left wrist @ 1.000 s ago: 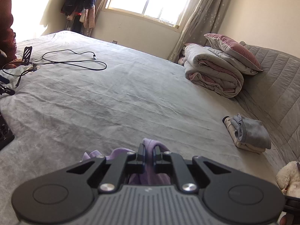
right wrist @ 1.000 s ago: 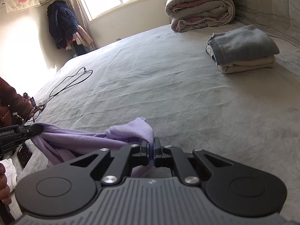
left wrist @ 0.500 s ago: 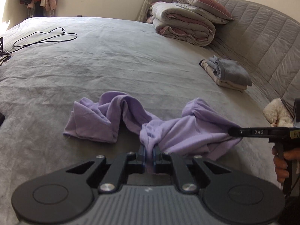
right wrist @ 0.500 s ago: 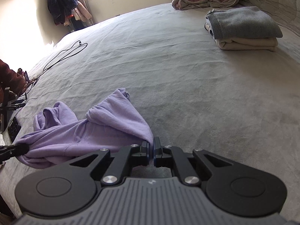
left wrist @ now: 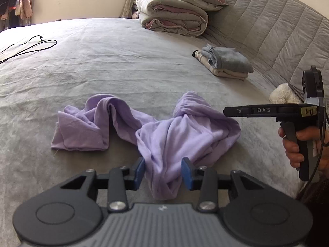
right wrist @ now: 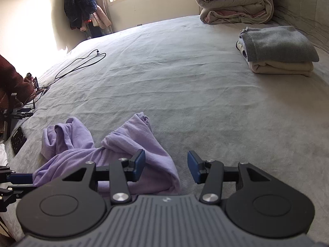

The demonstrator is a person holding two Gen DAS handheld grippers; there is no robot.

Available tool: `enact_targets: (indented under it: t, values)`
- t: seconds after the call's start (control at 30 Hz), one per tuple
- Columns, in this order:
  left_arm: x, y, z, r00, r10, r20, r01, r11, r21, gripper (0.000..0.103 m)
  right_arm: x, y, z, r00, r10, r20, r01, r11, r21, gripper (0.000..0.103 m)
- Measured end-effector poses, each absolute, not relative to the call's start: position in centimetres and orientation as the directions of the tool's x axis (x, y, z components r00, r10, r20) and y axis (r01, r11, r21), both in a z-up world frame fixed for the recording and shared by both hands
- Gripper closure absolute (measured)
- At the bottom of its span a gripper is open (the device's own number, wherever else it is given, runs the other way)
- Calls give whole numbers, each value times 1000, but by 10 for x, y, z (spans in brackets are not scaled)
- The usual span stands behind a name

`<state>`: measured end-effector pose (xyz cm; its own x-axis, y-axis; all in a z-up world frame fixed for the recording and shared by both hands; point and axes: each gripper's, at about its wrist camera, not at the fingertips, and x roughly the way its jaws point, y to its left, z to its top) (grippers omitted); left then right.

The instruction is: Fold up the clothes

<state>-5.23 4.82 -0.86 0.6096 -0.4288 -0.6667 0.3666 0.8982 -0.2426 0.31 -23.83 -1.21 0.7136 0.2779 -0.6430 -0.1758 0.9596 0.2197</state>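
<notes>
We found the crumpled lilac cotton garment lying in a loose heap on the grey bedspread, straight ahead of both tools. Our left gripper stood released, its blue pads apart with a fold of the lilac cloth lying loose between them, not pinched. Our right gripper was likewise spread wide; the cloth's edge lay just under and to the left of its left pad, and bare bedspread showed beneath its right one.

Far ahead and to the right of both tools sat a neat stack of folded grey and cream knitwear, well apart from the lilac piece.

We judged the lilac garment to be laid down but bunched, with one limb looped over itself to the left. The step in hand looked like arranging it flat. The next move would call for finding two true edges or corners, pinching one in each tool, and drawing them apart to smooth the cloth.
</notes>
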Motion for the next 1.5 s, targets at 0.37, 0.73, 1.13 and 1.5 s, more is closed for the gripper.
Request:
enact_targets:
  t: [0.37,0.73,1.13,1.5]
  values:
    - [-18,50,-7,636,-405,-657,247,913,-324,64,15,-204,-6,719,328,-613,-260,945,200,53]
    - [13,38,-28,587,-369,-720,185,928,-324,71,27,-181,-19,680,353,-643,-318,932,175,53]
    - [15,38,-15,691,-275,-668,165,960,-224,90,32,-196,-18,708,298,-640,-248,954,171,95]
    - [31,42,-17,728,-221,-648,132,974,-184,80,29,-215,-4,756,274,-595,-183,961,210,97]
